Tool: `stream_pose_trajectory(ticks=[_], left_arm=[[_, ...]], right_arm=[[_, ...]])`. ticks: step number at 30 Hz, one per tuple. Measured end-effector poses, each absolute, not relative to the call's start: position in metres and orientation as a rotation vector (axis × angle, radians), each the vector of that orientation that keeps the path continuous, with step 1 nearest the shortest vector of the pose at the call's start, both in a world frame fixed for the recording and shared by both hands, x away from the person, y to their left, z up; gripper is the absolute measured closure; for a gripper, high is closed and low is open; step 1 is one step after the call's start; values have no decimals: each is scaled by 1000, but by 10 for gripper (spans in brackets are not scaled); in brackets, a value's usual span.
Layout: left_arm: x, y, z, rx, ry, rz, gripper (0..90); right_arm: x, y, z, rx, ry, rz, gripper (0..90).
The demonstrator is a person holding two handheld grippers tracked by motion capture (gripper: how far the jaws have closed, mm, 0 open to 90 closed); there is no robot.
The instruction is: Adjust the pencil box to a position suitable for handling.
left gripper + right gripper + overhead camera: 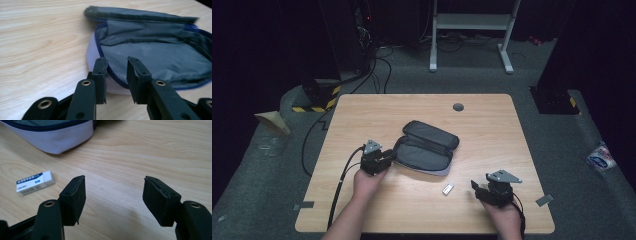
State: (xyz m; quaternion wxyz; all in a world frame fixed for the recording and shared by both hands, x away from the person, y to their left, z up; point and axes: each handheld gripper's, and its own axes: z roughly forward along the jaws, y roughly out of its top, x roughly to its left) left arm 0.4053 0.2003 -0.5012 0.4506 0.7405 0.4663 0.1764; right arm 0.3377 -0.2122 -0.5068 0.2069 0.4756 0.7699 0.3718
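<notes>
A grey pouch (426,148) lies unzipped near the middle of the table (492,125), its flap folded back away from the person. Everything else sits around it.

The left gripper (388,157) is at the pouch's left end. In the left gripper view its jaws stand a little apart, one on each side of the blue zip (113,72) where the rim curves round. They straddle the rim of the pouch (160,57), but I cannot tell whether the pads press the fabric or only frame it. The left hand (368,181) holds the gripper from below, and its cable (339,182) trails back toward the near-left edge of the table.

An eraser (448,188), white with a printed sleeve, lies just off the pouch's near edge, apart from it. In the right gripper view the eraser (35,182) is to the left of the jaws, with bare wood between, and the pale underside of the pouch (53,138) is beyond it.

The right gripper (475,187) is near the pouch's right, just past the eraser, its jaws wide open and holding nothing. Nothing lies between it and the eraser.

A dark round cap (458,106) sits in the tabletop beyond the pouch, toward the far edge. Past the table stands a white frame (472,30) on the grey floor.
</notes>
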Motion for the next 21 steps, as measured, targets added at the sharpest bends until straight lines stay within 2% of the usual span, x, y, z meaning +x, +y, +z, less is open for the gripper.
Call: stream_pose_trajectory(ticks=[8,12,14,15,16,18,21], left_arm=[[385,185,-500,1803,1047,368,645],[373,193,-488,1760,1011,393,625],[371,202,-485,1752,1020,426,652],[374,208,-487,1758,1069,467,760],[374,208,-487,1758,1069,467,826],[382,211,-493,1791,1130,491,848],[394,208,-505,1815,1205,484,804]], right_arm=[[349,-195,-502,1322,2188,1033,378],[353,-190,-501,1314,2194,1030,415],[356,-189,-502,1314,2188,1035,430],[359,-187,-503,1320,2190,1040,445],[359,-187,-503,1320,2190,1040,445],[360,-185,-502,1338,2186,1061,457],[366,-175,-499,1335,2183,1055,482]])
